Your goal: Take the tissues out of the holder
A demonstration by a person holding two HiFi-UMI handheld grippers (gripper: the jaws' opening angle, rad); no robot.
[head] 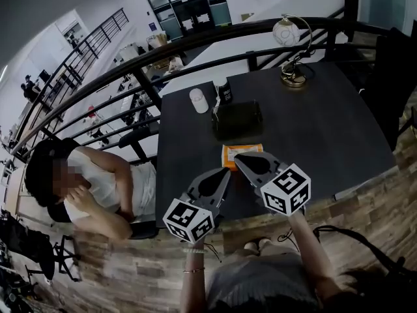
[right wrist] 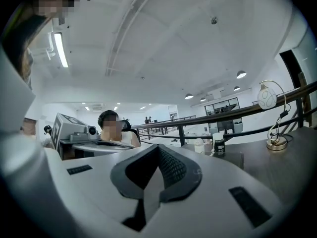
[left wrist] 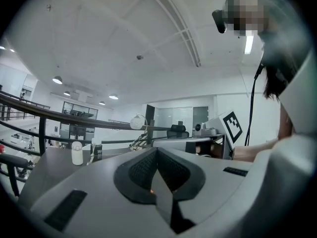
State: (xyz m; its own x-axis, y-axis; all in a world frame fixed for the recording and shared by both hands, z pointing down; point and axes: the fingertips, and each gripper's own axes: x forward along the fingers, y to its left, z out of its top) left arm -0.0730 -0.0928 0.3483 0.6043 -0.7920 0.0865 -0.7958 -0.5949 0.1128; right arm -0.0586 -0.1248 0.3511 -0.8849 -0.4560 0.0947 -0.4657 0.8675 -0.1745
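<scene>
Both grippers are held level over the near edge of the table (head: 339, 129). The left gripper (head: 226, 173) has its jaws pressed together with nothing between them, and the right gripper (head: 239, 158) is closed and empty too. Their tips cover the near edge of an orange pack (head: 242, 150), which lies flat just in front of the dark holder (head: 236, 119). The holder is too dim to show what it contains. Behind it stand a white bottle (head: 198, 100) and a lamp (head: 290, 38).
</scene>
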